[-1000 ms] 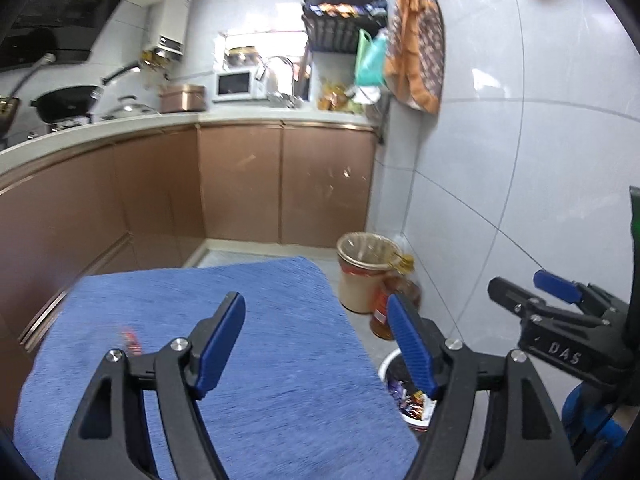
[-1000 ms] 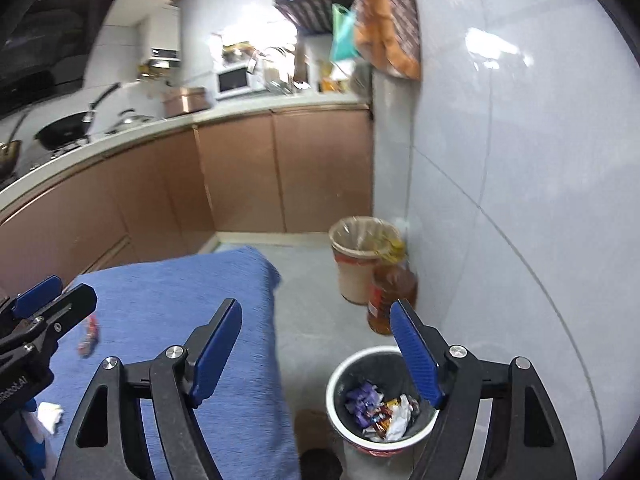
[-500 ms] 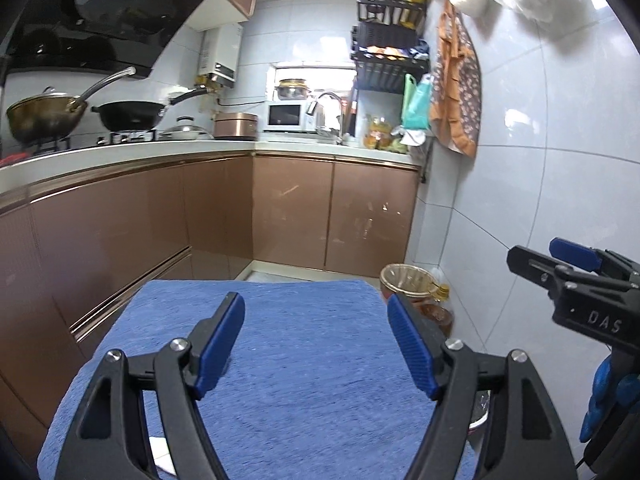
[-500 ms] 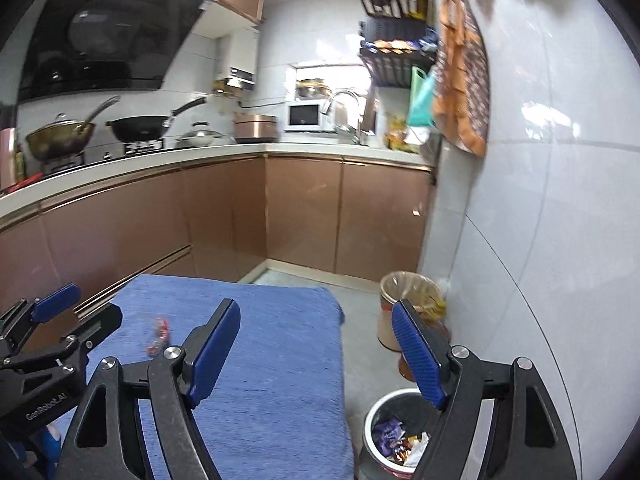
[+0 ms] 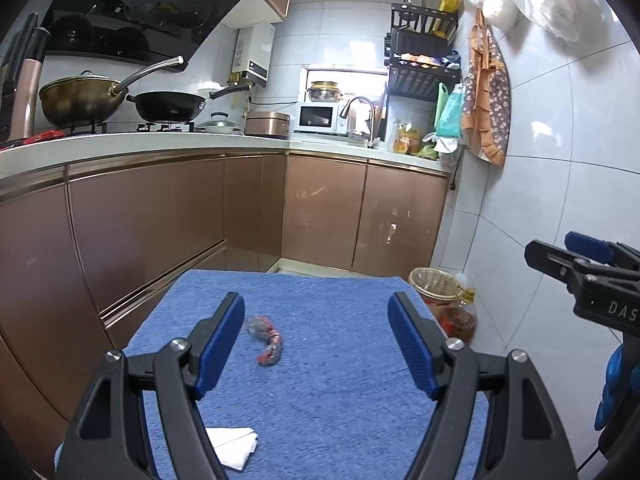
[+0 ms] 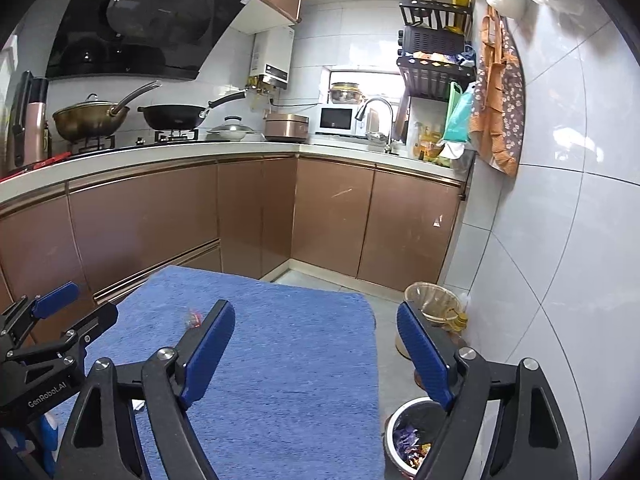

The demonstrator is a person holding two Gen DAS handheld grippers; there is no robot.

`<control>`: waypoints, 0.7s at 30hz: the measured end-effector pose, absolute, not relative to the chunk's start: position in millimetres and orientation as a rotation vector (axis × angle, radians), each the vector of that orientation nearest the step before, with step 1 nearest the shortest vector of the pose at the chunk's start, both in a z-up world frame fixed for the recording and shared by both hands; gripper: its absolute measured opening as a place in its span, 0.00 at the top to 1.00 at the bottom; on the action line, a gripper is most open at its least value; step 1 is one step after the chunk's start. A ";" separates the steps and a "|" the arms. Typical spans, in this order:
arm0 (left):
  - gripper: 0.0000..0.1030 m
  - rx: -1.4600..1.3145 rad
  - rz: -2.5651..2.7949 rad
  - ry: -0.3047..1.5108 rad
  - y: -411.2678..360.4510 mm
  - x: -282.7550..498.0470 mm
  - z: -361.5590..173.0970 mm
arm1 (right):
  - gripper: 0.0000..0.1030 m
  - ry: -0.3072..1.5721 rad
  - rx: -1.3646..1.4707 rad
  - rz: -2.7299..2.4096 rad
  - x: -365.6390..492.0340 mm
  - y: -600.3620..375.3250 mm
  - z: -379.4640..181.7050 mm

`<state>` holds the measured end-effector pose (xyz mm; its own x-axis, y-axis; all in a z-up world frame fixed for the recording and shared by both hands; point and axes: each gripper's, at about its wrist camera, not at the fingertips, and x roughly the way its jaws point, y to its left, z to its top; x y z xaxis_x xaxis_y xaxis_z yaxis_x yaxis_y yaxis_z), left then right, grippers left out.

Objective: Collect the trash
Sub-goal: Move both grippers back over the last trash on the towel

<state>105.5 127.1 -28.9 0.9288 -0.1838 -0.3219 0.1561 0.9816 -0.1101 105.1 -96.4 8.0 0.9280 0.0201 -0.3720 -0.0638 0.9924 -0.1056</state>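
The left tool (image 5: 316,344) stands wide open with nothing between its two blue pads, hovering over the blue-covered bench (image 5: 340,400). The right tool (image 6: 316,354) has just been opening and also gapes wide, empty. Two pieces of trash lie on the bench: one crumpled red-and-clear wrapper (image 5: 266,340), just inside the left tool's left pad, its long axis running from far-left to near-right, and one folded white tissue (image 5: 234,446) at the near edge. On the floor to the right stand two bins: a small round bin (image 6: 404,438) holding coloured wrappers and a tan lined bin (image 6: 430,304) near the wall. Writing reads "GenRobot.AI" on the left tool's body and "DAS" on the right one's.
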 end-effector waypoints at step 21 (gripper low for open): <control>0.26 0.017 -0.094 0.321 143.8 98.6 -48.1 | 0.00 0.365 -0.042 0.083 106.4 -91.3 -1.1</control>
<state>98.6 143.8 -48.1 0.9446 -0.0899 -0.3157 0.0954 0.9954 0.0020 106.4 -91.3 -1.1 0.9309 0.0735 -0.3579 -0.0886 0.9957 -0.0261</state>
